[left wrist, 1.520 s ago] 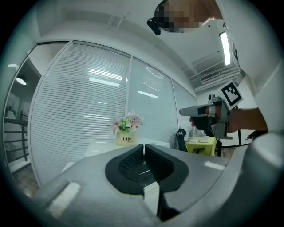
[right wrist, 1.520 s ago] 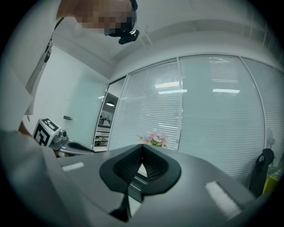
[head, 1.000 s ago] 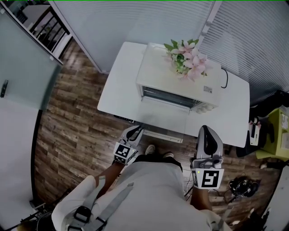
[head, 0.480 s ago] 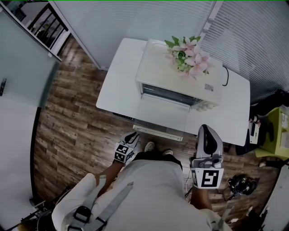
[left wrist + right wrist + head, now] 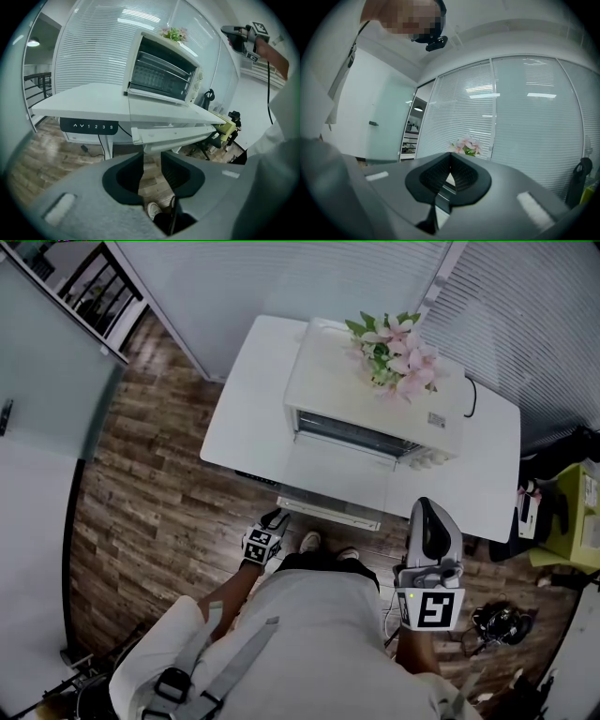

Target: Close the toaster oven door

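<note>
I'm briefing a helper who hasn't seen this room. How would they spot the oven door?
On the white table stands a cream toaster oven with pink flowers on top. Its door lies open, folded flat toward the person, a bar handle along its front edge.

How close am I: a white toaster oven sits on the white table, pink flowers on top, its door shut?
One thing is off: the door is not shut. In the head view it hangs open, folded down flat in front of the toaster oven. The rest holds: the oven sits on the white table with pink flowers on top.
</note>
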A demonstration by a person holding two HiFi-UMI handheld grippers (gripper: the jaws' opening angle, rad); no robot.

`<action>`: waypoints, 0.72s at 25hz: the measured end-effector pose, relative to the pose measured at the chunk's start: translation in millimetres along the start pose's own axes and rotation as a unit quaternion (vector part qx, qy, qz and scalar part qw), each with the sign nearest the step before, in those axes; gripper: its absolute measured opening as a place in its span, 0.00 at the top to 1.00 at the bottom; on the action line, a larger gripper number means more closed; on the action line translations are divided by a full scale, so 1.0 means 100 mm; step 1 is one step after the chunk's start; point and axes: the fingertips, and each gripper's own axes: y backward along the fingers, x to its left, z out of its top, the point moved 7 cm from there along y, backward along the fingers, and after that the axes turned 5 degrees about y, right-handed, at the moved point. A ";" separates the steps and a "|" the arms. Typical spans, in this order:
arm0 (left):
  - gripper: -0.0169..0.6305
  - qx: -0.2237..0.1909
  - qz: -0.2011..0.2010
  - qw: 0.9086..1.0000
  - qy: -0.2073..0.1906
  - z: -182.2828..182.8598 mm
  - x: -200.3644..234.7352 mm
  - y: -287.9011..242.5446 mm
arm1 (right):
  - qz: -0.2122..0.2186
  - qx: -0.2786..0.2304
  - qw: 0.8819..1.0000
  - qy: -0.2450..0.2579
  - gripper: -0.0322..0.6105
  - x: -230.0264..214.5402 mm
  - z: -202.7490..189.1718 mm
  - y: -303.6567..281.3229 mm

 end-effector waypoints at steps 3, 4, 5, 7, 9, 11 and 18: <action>0.76 0.005 0.004 1.000 -0.006 -0.04 0.06 -0.09 | 0.001 0.003 1.000 -0.002 0.94 0.01 -0.02 0.00; 0.76 0.006 0.007 1.000 -0.006 -0.03 0.08 -0.09 | 0.002 0.004 1.000 -0.001 0.94 0.01 -0.02 0.00; 0.76 0.006 0.009 1.000 -0.007 -0.02 0.09 -0.10 | 0.002 0.004 1.000 -0.001 0.94 0.02 -0.01 0.01; 0.76 0.000 0.007 1.000 -0.010 0.02 0.08 -0.09 | 0.001 0.004 1.000 0.000 0.94 0.02 -0.01 0.02; 0.76 -0.008 0.002 1.000 -0.010 0.05 0.06 -0.09 | 0.000 0.005 1.000 0.000 0.94 0.02 -0.02 0.03; 0.76 -0.011 -0.001 1.000 -0.003 0.06 0.05 -0.09 | -0.002 0.006 1.000 -0.001 0.94 0.02 -0.02 0.04; 0.77 -0.027 -0.002 1.000 0.013 0.13 0.00 -0.01 | -0.002 0.002 1.000 -0.002 0.94 0.03 -0.01 0.05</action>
